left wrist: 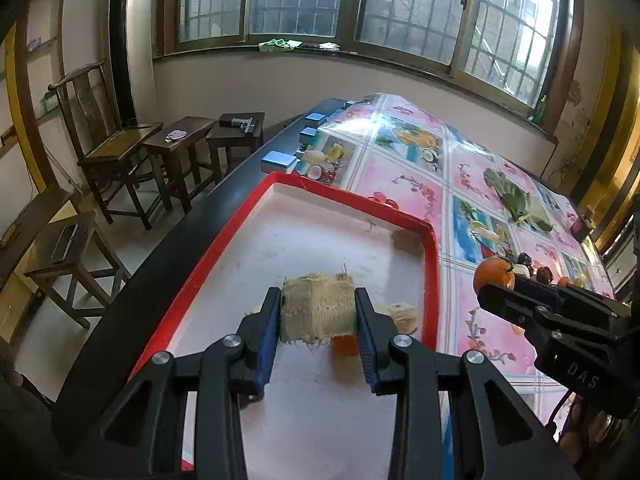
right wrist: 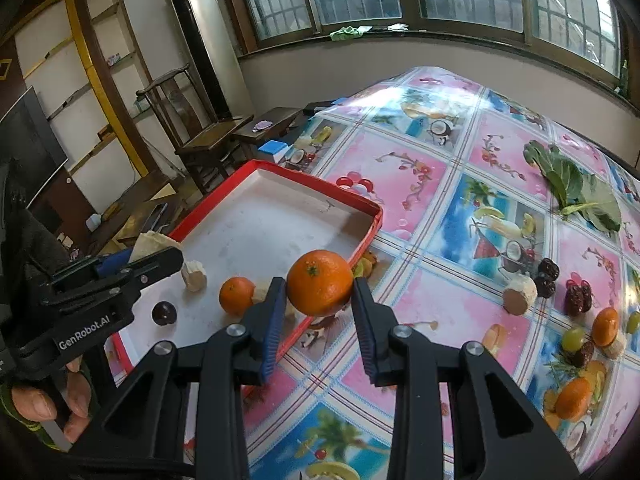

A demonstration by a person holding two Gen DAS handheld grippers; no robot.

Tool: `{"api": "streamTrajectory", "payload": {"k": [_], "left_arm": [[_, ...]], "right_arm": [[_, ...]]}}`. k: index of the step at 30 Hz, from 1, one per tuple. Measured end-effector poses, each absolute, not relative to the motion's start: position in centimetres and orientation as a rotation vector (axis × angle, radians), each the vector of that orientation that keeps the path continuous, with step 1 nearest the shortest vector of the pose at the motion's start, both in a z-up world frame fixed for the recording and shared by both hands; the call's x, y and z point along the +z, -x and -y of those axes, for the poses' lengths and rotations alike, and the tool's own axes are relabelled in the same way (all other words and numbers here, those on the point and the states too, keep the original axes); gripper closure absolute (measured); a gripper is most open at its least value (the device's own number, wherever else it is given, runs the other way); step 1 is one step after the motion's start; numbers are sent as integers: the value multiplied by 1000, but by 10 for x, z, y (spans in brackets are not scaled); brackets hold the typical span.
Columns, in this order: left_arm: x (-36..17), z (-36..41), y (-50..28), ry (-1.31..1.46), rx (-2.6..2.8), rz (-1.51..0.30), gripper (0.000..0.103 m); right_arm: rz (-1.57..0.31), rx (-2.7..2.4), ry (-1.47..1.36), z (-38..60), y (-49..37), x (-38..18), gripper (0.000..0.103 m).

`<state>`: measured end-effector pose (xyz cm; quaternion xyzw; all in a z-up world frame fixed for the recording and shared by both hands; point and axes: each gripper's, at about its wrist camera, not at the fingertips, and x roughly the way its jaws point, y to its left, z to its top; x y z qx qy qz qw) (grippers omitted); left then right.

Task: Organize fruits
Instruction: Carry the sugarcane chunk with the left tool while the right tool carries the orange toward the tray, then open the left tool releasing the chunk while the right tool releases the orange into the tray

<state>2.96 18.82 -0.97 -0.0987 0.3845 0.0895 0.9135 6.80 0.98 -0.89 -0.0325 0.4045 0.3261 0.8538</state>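
Dark plum (right wrist: 164, 313) shows rightward only.

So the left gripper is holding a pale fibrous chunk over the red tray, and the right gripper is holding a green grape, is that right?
Not quite. The right gripper holds an orange, not a green grape, as the right wrist view shows. The rest stands: the left gripper holds a pale fibrous chunk over the red tray.

Left tool (right wrist: 160, 258) reads "GenRobot.AI"; right tool (left wrist: 496, 294) reads "DAS".
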Motion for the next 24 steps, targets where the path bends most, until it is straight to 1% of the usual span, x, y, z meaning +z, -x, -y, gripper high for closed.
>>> {"api": "streamTrajectory", "payload": {"k": [10, 15, 24], "left_arm": [[-20, -212, -65, 218, 229, -846, 68], [-34, -226, -85, 232, 255, -900, 68], [-59, -228, -98, 221, 254, -971, 68]], "right_arm": [[-885, 729, 103, -55, -97, -20, 68], [-913, 753, 117, -76, -112, -34, 68], [-964, 759, 157, -93, -127, -58, 68]]}}
